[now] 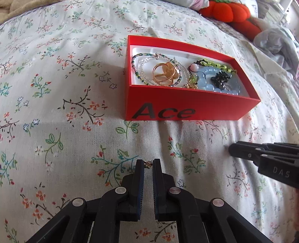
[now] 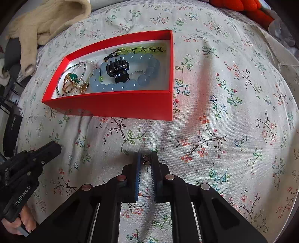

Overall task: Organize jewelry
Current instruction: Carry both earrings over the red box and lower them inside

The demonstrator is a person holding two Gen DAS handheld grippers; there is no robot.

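A red box (image 1: pixel 186 110) marked "Ace" lies on the floral bedsheet and also shows in the right wrist view (image 2: pixel 119 106). It holds beaded bracelets, gold rings (image 1: pixel 165 73), a blue bead bracelet (image 2: pixel 119 86) and a black hair claw (image 2: pixel 116 68). My left gripper (image 1: pixel 149 165) is shut on a small gold jewelry piece (image 1: pixel 149 164), held above the sheet in front of the box. My right gripper (image 2: pixel 146 158) is shut on a small dark jewelry piece (image 2: pixel 145 159), also in front of the box.
A red plush toy (image 1: pixel 229 13) and grey cloth (image 1: pixel 276 43) lie behind the box to the right. A beige garment (image 2: pixel 46 20) lies at the back left. The other gripper shows in each view: the right one (image 1: pixel 261 157) and the left one (image 2: pixel 28 164).
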